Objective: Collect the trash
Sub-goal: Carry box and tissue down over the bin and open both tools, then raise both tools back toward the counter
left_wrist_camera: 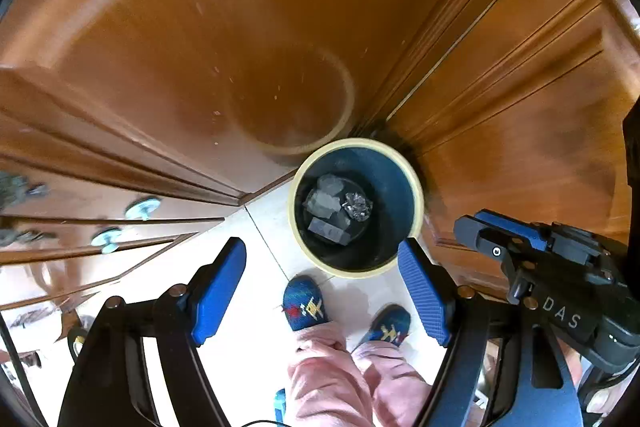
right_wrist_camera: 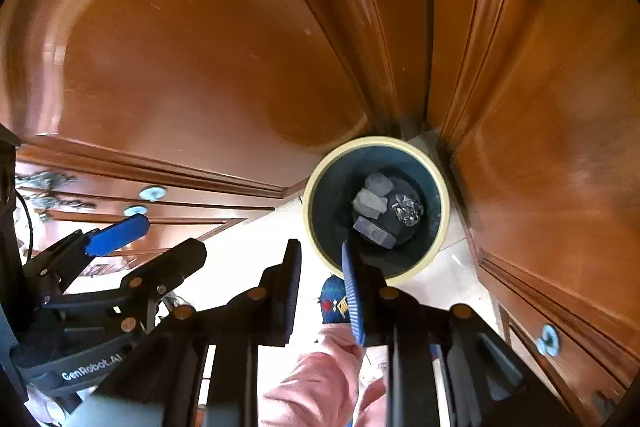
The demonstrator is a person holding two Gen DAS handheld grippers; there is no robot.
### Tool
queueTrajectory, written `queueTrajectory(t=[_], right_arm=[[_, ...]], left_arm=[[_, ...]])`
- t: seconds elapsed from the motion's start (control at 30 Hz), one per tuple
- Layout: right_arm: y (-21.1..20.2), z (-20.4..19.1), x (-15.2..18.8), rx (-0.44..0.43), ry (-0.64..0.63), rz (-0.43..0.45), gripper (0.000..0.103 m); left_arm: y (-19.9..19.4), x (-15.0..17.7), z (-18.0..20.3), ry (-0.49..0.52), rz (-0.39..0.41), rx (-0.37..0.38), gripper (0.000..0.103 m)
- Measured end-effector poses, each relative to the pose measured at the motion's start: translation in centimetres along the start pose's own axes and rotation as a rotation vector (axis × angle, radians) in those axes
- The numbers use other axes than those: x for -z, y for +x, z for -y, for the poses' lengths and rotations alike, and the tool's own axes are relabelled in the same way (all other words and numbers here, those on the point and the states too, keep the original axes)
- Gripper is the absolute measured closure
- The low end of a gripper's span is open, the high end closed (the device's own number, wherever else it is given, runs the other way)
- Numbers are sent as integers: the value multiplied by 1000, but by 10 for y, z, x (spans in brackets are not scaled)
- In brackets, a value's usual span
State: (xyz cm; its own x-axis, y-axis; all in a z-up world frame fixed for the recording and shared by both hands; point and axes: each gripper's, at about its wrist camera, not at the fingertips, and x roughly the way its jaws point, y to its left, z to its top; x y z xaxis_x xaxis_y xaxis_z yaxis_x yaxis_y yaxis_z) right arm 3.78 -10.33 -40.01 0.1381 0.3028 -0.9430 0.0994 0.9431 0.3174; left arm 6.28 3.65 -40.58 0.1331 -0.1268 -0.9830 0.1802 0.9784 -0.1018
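— Jaws? Both apart and empty: left gripper (left_wrist_camera: 322, 281) wide, right gripper (right_wrist_camera: 320, 285) narrow.
— Below them?
— Blue slippers (left_wrist_camera: 305, 303) on pale floor; just beyond, the bin (left_wrist_camera: 416, 195) holding crumpled trash (left_wrist_camera: 336, 205), in the corner of wooden cabinets (left_wrist_camera: 192, 39).

A pale tiled floor (left_wrist_camera: 256, 311) carries everything here. On it stands a round dark-blue trash bin (left_wrist_camera: 400, 187) with a cream rim, set in the corner where the wooden cabinet fronts (left_wrist_camera: 200, 27) meet. In front of the bin, just beside its rim, the person's two blue patterned slippers (left_wrist_camera: 304, 303) rest on the tiles, one nearer the bin than the other.
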Motion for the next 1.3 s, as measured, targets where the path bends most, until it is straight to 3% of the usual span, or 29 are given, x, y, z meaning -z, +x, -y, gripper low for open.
queueTrajectory(t=[0.17, 0.47, 0.77, 1.07, 1.3], right_arm=[[-51, -12, 2, -12, -37, 45, 82], [-157, -33, 4, -33, -125, 148, 82], [-262, -50, 1, -43, -223, 339, 82], [-333, -47, -29, -57, -202, 476, 82], [-368, -41, -65, -75, -151, 547, 82]], left_arm=[[-55, 2, 10, -12, 42, 14, 26], [-170, 5, 32, 11, 188, 27, 26], [-270, -2, 64, 64, 351, -21, 26], [-337, -22, 92, 143, 456, -73, 26], [-374, -64, 110, 269, 491, -137, 26]])
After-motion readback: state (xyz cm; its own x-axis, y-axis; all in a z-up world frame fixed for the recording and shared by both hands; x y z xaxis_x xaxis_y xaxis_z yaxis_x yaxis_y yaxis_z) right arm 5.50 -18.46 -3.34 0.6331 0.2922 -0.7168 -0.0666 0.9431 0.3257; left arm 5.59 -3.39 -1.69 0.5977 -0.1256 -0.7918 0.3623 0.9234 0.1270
